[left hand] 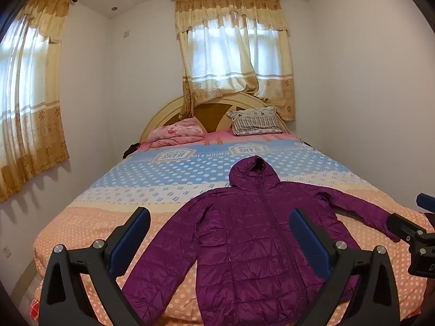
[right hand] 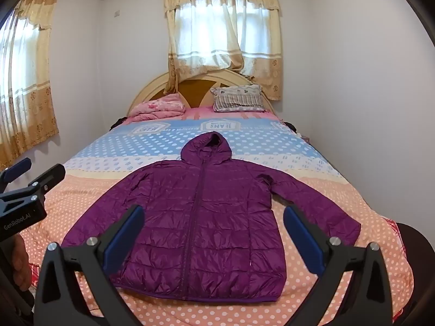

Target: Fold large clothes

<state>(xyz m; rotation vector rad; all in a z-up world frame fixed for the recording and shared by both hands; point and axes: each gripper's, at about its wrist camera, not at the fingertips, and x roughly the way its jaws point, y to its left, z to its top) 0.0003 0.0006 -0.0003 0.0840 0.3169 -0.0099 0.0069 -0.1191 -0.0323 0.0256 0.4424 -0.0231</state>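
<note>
A purple quilted hooded jacket (left hand: 244,233) lies flat and zipped on the bed, hood toward the headboard, both sleeves spread out; it also shows in the right wrist view (right hand: 201,217). My left gripper (left hand: 220,225) is open and empty, held above the jacket's lower half. My right gripper (right hand: 213,221) is open and empty, above the jacket's body. The right gripper shows at the right edge of the left wrist view (left hand: 413,228); the left gripper shows at the left edge of the right wrist view (right hand: 30,187).
The bed (right hand: 339,206) has a dotted orange, white and blue cover. A folded pink quilt (right hand: 157,107) and a patterned pillow (right hand: 238,99) lie by the rounded headboard (right hand: 152,87). White walls close in on both sides, with curtained windows (right hand: 223,30).
</note>
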